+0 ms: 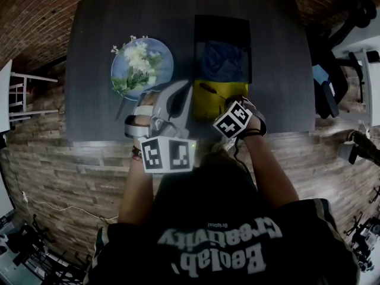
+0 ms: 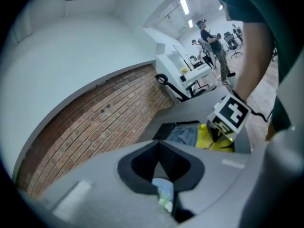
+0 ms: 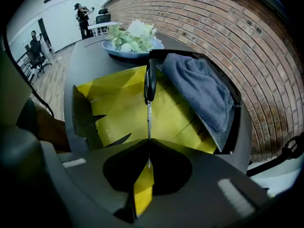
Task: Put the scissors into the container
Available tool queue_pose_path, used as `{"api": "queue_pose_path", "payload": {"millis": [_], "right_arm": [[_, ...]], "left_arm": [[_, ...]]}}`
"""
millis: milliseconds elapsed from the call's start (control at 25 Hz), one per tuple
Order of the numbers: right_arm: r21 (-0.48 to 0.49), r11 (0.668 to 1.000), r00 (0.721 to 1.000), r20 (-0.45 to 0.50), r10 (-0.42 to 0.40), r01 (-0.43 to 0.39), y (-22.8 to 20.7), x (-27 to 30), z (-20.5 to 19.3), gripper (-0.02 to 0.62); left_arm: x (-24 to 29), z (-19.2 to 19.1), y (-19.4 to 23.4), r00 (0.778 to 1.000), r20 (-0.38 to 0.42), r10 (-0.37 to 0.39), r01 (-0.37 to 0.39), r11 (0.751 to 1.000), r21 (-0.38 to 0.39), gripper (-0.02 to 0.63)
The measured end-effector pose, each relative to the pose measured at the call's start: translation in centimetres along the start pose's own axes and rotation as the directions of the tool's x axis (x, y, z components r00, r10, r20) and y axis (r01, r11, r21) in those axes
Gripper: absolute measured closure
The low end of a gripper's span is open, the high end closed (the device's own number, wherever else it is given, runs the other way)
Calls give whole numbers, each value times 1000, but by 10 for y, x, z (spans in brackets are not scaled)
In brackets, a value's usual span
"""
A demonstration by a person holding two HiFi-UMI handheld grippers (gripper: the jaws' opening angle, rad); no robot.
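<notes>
Right hand-held gripper (image 3: 148, 144) clamps scissors (image 3: 150, 84)

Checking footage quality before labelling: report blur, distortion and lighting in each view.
Head view: strong fisheye, table edges bowed, corners dark. Left gripper view: left hand-held gripper body soft, ceiling lights glaring. Right gripper view: scissors and container lining sharp, brick wall curved.

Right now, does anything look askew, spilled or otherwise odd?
Nothing spilled or damaged. One oddity: the right gripper pinches the scissors by the blade tips, handles out over the yellow sheet in the container.
</notes>
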State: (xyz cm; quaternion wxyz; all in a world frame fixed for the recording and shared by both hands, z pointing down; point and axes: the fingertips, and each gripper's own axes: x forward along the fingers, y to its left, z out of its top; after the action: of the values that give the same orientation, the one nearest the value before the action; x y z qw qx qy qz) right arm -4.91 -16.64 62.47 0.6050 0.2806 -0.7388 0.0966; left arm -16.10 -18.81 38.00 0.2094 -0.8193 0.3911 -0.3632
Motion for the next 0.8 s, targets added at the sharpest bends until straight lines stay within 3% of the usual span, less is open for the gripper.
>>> {"api": "queue_pose_path", "payload": {"millis": [800], "right_arm": [[-6,1000,1000,16,17,-17,3,1,-1,583]], "left_arm": [[-1,0,-5,1000,-1,-14,14,1000,0,603]]}}
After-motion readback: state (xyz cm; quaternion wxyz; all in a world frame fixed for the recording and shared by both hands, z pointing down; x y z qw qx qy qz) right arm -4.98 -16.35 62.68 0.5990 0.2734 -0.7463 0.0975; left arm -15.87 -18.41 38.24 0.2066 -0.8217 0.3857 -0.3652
